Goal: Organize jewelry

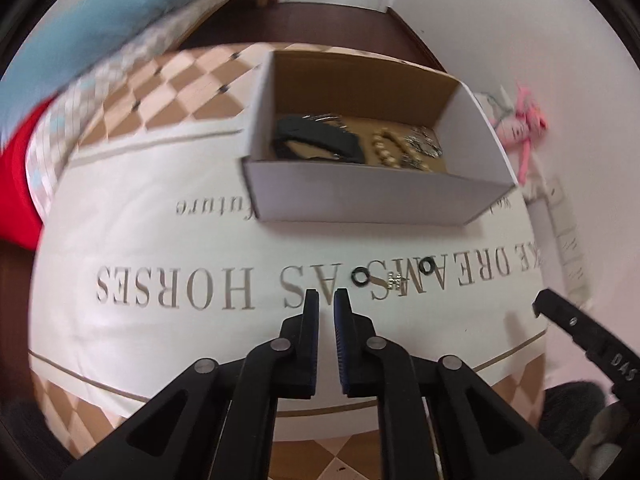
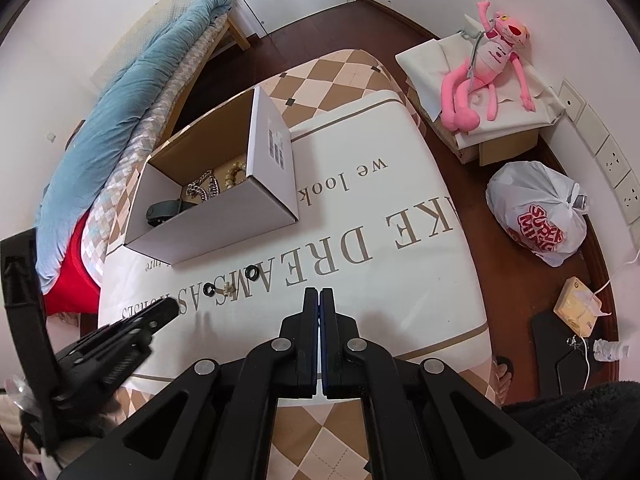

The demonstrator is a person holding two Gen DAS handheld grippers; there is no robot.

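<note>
A white cardboard box [image 1: 360,196] [image 2: 224,216] stands on the table. It holds a black band [image 1: 320,140], beads [image 1: 384,148] and a silver chain [image 2: 204,188]. Two black rings [image 1: 362,276] [image 1: 427,267] and a small silver piece [image 1: 394,280] lie on the tablecloth in front of the box; they also show in the right wrist view [image 2: 209,289] [image 2: 253,273] [image 2: 228,288]. My left gripper [image 1: 326,300] is slightly open and empty, just short of the left ring. My right gripper [image 2: 319,296] is shut and empty, to the right of the rings.
The table wears a white cloth [image 2: 400,280] with printed lettering and a checked border. A bed with a blue quilt [image 2: 132,100] lies to the left. A pink plush toy [image 2: 492,64], a plastic bag [image 2: 540,216] and a tissue box [image 2: 576,308] are on the right.
</note>
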